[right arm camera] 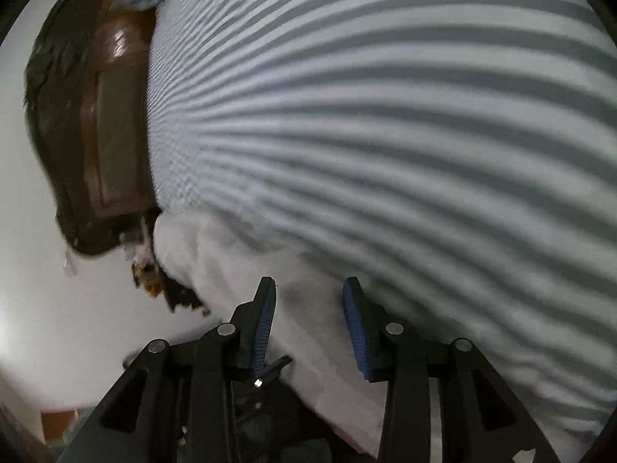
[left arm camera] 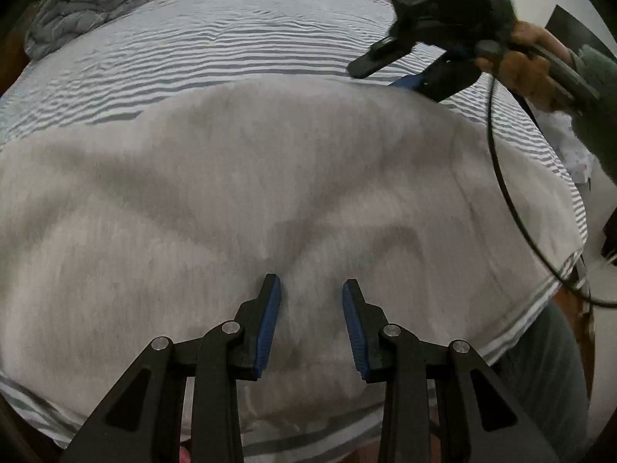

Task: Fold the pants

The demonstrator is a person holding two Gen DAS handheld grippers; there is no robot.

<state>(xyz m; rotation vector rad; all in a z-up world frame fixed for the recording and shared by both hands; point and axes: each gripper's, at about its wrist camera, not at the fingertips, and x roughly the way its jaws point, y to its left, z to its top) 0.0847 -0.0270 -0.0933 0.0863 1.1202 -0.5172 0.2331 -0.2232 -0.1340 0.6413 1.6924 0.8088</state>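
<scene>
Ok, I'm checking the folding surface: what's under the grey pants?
The grey pants lie on a grey-and-white striped bedsheet, visible around them. Whatever lies directly beneath the fabric is covered.

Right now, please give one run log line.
pants: flat on bed | left gripper: open above pants | right gripper: open, empty

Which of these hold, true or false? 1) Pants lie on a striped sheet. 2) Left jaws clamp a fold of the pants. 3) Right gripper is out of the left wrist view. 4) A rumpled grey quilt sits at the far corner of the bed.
1) True: the grey pants lie on the striped sheet.
2) False: the left gripper has open jaws, nothing pinched.
3) False: the right gripper shows at upper right, held by a hand.
4) True: the quilt.
</scene>
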